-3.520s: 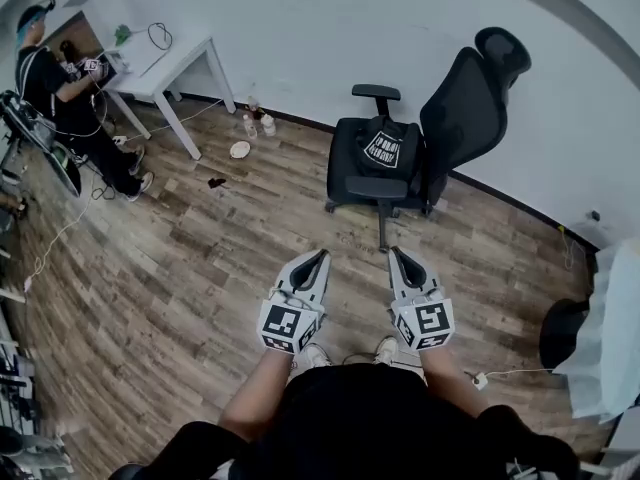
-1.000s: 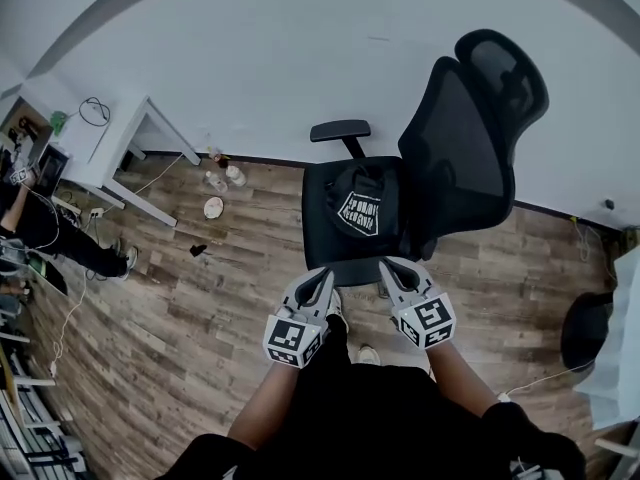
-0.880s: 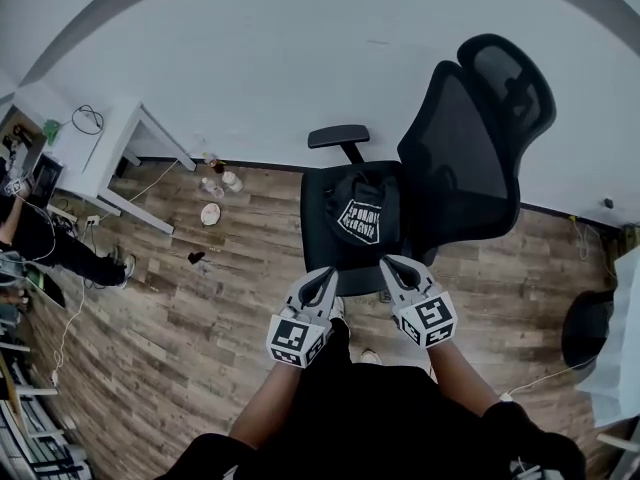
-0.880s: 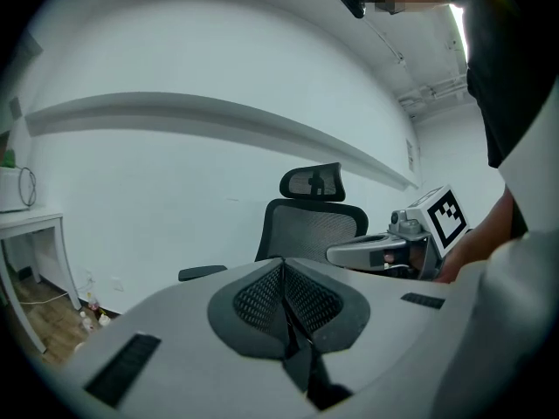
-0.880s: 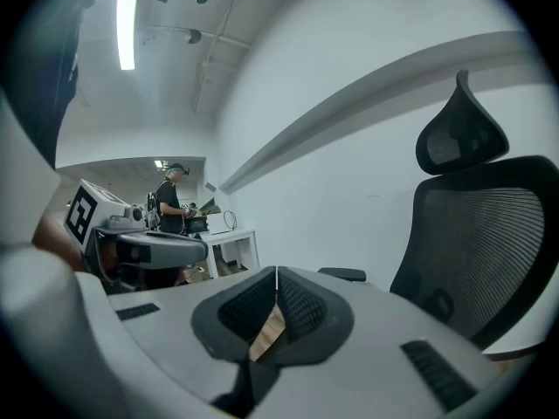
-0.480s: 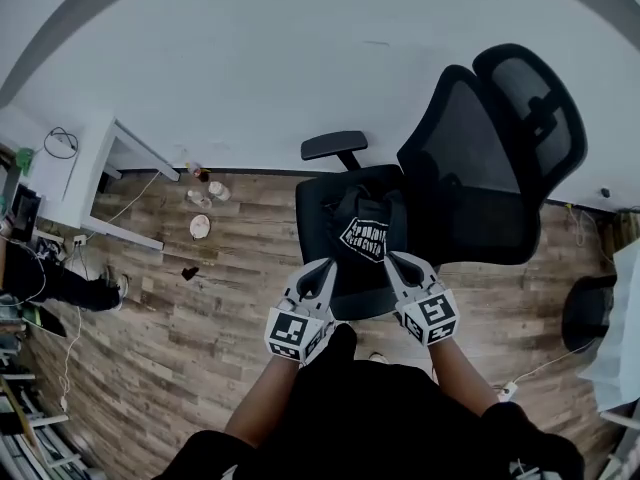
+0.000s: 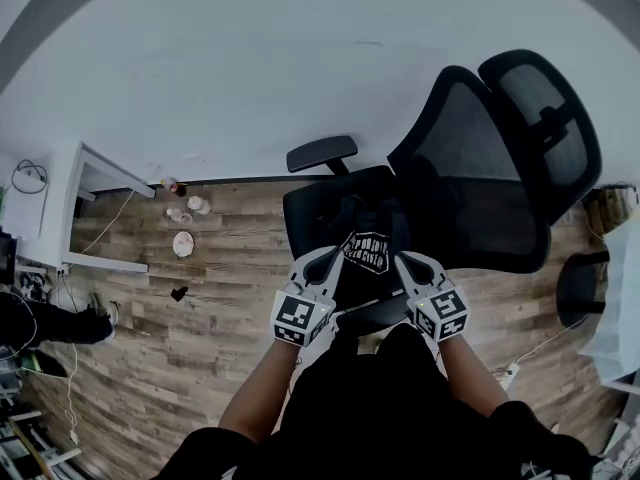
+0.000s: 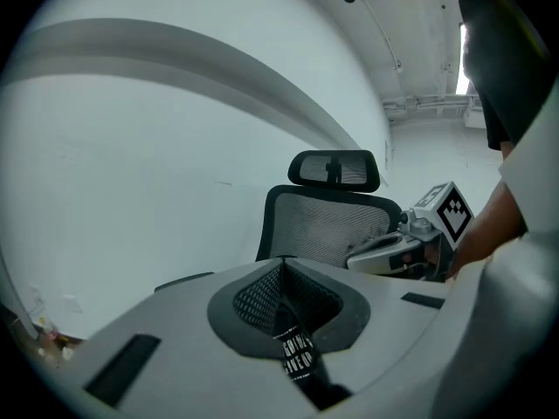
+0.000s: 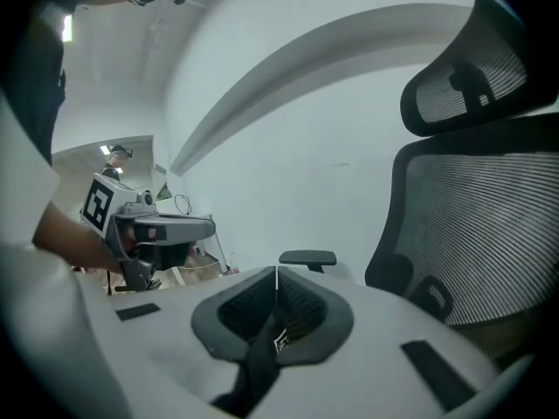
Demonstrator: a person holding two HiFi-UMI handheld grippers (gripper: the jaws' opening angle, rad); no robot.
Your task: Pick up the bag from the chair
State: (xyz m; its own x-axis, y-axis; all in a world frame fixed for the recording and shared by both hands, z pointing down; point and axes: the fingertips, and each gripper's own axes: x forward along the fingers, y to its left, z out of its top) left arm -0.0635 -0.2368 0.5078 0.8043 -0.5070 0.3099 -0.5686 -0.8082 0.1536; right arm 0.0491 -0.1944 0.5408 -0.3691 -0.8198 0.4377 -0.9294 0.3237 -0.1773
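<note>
The left gripper point(image 8: 281, 264) is keeping its jaws together, tips meeting in a thin seam. The right gripper point(image 9: 277, 273) is doing likewise. In each gripper view a dark strip is showing through the slot behind the tips. It looks like the bag point(image 7: 368, 251) lying underneath, not fabric being pinched.

In the head view both grippers are hovering just below centre frame, one tip at either side of the bag's white print. The black bag is sitting on the seat point(image 7: 310, 208) of the chair, against the mesh backrest point(image 7: 470, 168).

To do this step well, the jaws are going to need opening before they are dropping in. Soft fabric is probably going to sag, so biting a raised fold or the gathered top seems wiser than pinching the flat printed face. The chair may also roll or swivel if pushed, so a straight upward lift is looking safest.

An armrest point(image 7: 321, 153) is jutting out above and left of the seat. The wood-plank floor point(image 7: 220, 268) is spreading to the left, carrying small bottles point(image 7: 190, 206) and a round dish point(image 7: 183, 243). A white table point(image 7: 95, 178) is standing at the left edge against the pale wall point(image 7: 250, 58)
</note>
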